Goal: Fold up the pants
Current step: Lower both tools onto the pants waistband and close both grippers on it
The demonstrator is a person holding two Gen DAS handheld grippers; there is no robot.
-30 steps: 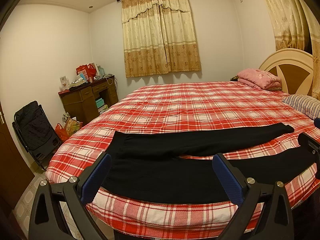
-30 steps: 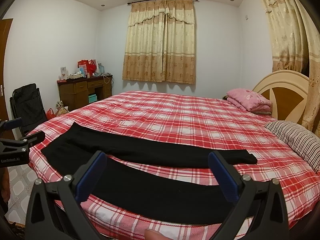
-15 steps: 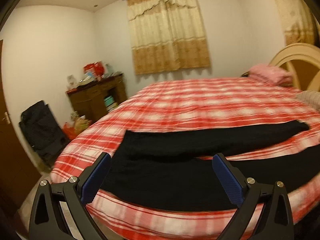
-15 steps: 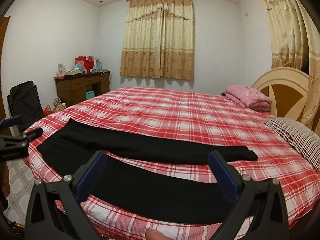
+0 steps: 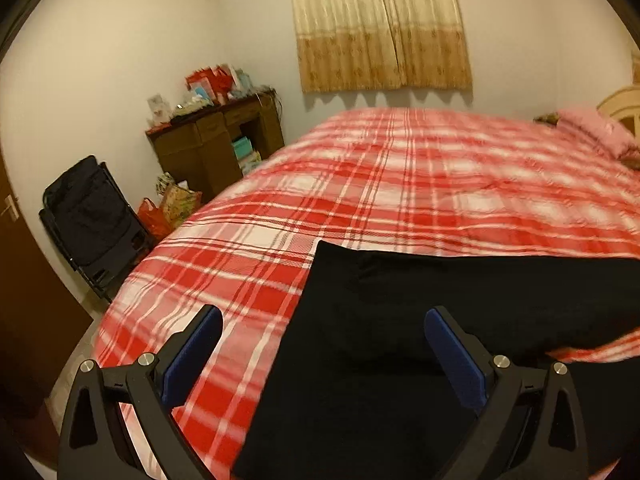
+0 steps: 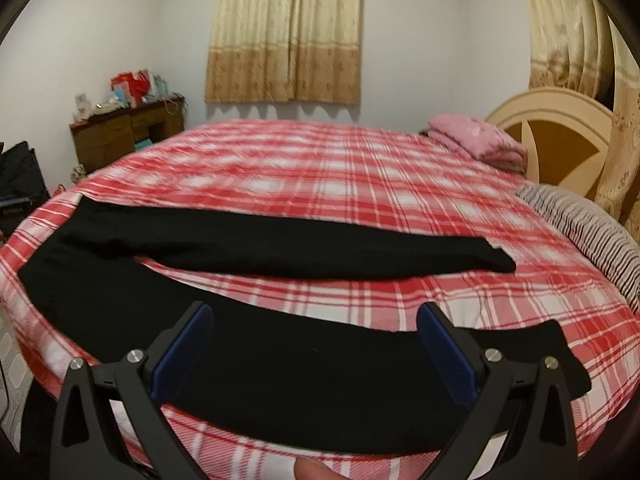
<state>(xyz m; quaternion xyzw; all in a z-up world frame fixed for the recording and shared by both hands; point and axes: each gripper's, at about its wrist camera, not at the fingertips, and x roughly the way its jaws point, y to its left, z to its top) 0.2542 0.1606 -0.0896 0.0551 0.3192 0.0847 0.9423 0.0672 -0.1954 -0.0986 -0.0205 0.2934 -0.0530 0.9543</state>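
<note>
Black pants (image 6: pixel 280 248) lie flat on a red plaid bed (image 6: pixel 360 184), waist at the left, two legs spread toward the right. In the left wrist view the waist end (image 5: pixel 400 340) fills the lower middle. My left gripper (image 5: pixel 322 320) is open and empty, close above the waist edge. My right gripper (image 6: pixel 314 316) is open and empty, above the near leg (image 6: pixel 320 380) toward its cuff end. The far leg's cuff (image 6: pixel 500 262) lies apart from the near one.
A pink folded blanket (image 6: pixel 476 136) and a striped pillow (image 6: pixel 592 232) lie near the headboard (image 6: pixel 560 140) at right. A wooden desk (image 5: pixel 216 148), bags (image 5: pixel 172 204) and a black folding chair (image 5: pixel 92 216) stand off the bed's left side.
Both grippers have moved down and closer to the pants. The left one has swung left toward the waist end; the right one has neared the near leg. Both stay open.
</note>
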